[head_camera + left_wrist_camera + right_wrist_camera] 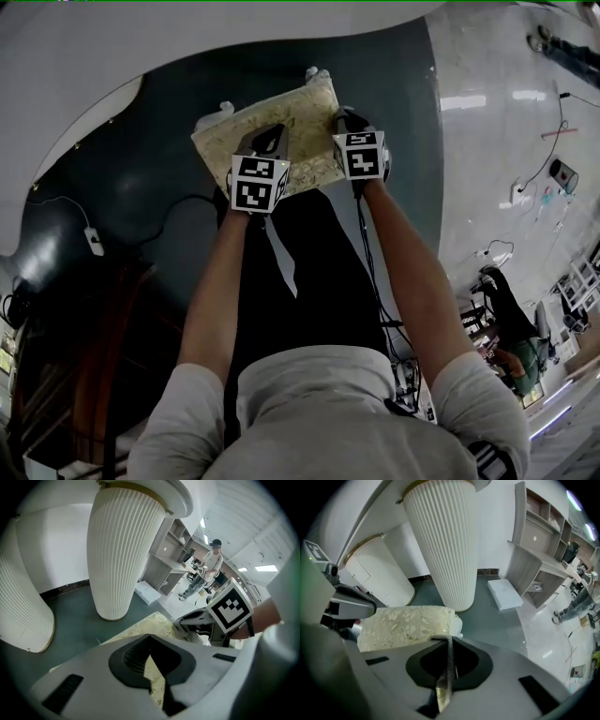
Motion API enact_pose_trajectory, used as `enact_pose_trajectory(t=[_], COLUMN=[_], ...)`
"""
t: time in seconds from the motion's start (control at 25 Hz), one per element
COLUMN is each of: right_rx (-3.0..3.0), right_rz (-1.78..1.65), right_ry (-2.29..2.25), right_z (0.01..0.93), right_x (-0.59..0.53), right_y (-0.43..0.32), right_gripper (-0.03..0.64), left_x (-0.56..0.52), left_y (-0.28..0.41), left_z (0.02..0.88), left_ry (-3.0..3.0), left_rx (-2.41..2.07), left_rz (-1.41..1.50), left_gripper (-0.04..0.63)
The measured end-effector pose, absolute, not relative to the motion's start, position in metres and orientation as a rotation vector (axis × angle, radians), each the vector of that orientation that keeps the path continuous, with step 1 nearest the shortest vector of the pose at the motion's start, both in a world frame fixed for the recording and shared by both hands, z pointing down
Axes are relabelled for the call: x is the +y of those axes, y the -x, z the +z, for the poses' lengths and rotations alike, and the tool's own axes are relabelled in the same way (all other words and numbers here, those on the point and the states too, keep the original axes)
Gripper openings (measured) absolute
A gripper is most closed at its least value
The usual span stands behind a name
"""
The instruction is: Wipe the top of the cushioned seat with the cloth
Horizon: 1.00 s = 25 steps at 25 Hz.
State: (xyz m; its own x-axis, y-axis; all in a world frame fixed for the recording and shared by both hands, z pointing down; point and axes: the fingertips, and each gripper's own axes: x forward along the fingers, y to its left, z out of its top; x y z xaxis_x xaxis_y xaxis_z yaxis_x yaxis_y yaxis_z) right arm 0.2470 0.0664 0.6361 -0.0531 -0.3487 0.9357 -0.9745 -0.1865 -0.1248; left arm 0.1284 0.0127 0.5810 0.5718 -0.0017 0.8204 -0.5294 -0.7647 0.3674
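Observation:
The cushioned seat (305, 127) is a low cream block with a gold floral pattern, standing on the dark floor in front of me; it also shows as the seat (405, 623) in the right gripper view. My left gripper (269, 134) sits at its near edge, shut, with cream floral fabric (153, 674) showing between its jaws. My right gripper (349, 119) is beside it, shut on a thin fold of the same floral fabric (445, 677) that runs up to the seat's edge. I cannot tell whether this fabric is a separate cloth or the seat's cover.
Two white ribbed column bases (445, 541) (379, 573) stand just behind the seat on the dark green floor (487, 616). A flat white box (505, 594) lies to the right near wooden shelving (539, 541). A person (206, 569) stands far off. A cable (89, 239) lies at left.

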Motion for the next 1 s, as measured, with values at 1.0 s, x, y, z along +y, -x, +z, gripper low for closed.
enact_pose_trajectory(t=[1.0], right_rx=[-1.613], right_rz=[0.804], right_ry=[-1.134], right_z=[0.641], right_x=[-0.015], right_y=[-0.229], right_gripper=[0.014], left_x=[-0.012], left_y=[-0.054], left_z=[0.592], left_ry=[-2.126], left_rx=[-0.664], left_rz=[1.007], left_gripper=[0.014])
